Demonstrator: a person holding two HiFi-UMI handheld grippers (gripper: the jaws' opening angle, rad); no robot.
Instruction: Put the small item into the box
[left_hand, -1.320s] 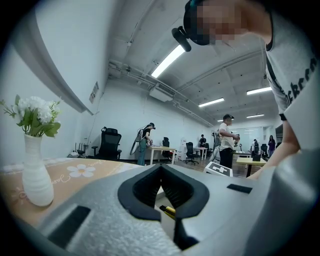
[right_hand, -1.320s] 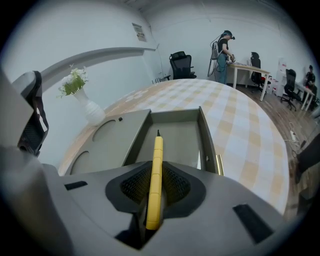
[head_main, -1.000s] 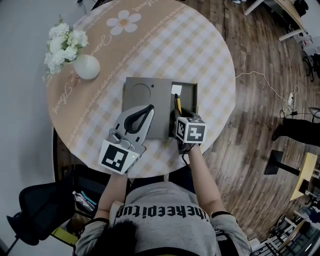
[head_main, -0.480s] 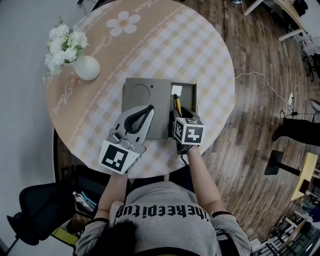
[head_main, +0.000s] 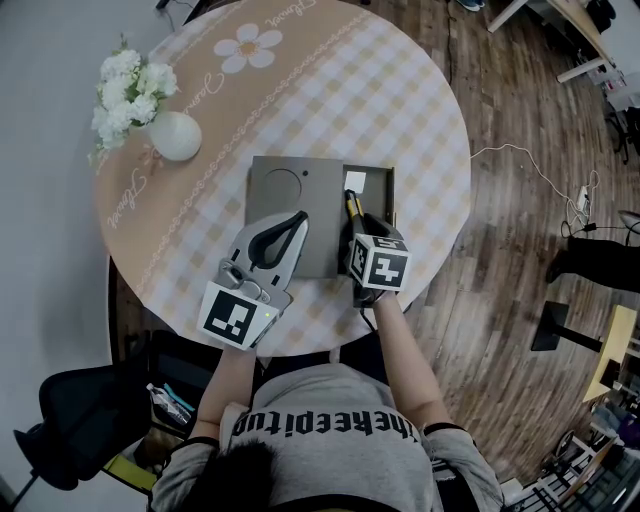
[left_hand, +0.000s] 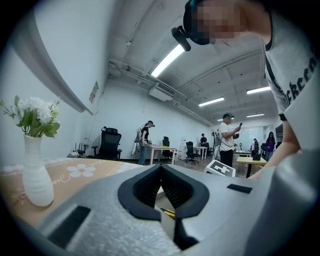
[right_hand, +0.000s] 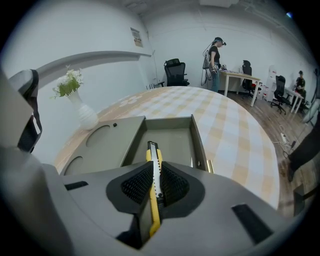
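Right tool (right_hand: 154, 175) is pinching the knife (right_hand: 152, 150), a yellow snap-off cutter. Pads are on both flats and the blade end sticks out ahead. Its jaws have just been closing with the knife between them, so I read this as firming the grip, not a release.

The tool is angled down, with the knife's nose over the open bay (head_main: 372, 205) on the right side of the box (head_main: 290, 175). Can't tell if the nose touches the bay floor.

Left tool (head_main: 298, 216) is level over the box's flat left part, tips pressed together, nothing in them. My guess is it's pinning the box to the counter (head_main: 400, 110).

There's a white scrap (head_main: 354, 180) at the far end of the bay, near the knife's nose.

Step in hand: placing, late stage. The knife isn't down yet.

Next:
- Lower along the bay's length, keeping the knife parallel to the side walls.
- Spread the jaws only once it rests on the floor.
- Back out straight.

The bay is narrow, so a skewed knife could hang on a wall.
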